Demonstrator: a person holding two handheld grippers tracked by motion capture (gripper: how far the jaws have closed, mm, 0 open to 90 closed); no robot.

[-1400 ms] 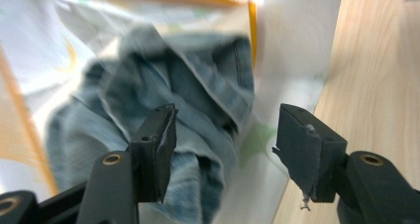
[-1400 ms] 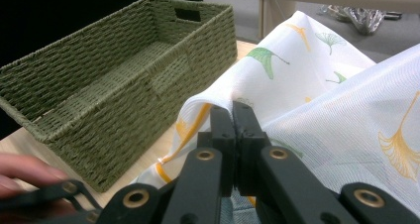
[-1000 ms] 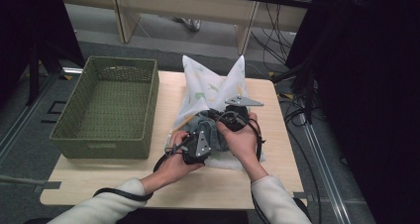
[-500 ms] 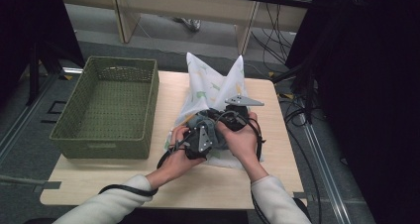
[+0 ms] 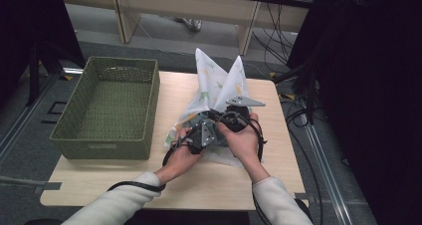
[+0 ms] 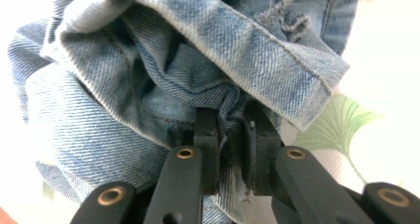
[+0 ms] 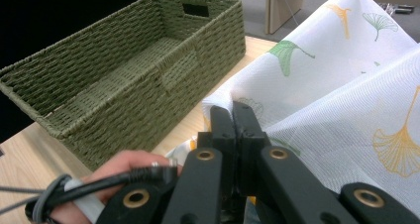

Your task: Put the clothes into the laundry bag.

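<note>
The left tongs [image 6: 232, 130] have just been closing, and their jaws now pinch a bunched fold of the jeans [image 6: 163, 80], the denim crumpled between the pads and spreading out toward twelve o'clock and nine o'clock in the left gripper view. At four o'clock of the denim lies the white cloth [image 6: 376, 120] with its leaf print. In the high view the left tongs [image 5: 201, 134] sit at the middle of the worktop [image 5: 149, 185], just at eight o'clock of the right tongs [image 5: 234, 119], the two nearly touching over the heap of fabric.

The right tongs [image 7: 233, 117] are fully closed, jaws pressed together on an edge of the cloth [image 7: 346, 80], which rises in two peaks toward twelve o'clock in the high view.

A green woven basket [image 5: 107, 110] stands at nine o'clock of the cloth on the light wooden worktop. Beyond the worktop at twelve o'clock are grey floor and pale furniture legs; cables hang at three o'clock against a dark backdrop.
</note>
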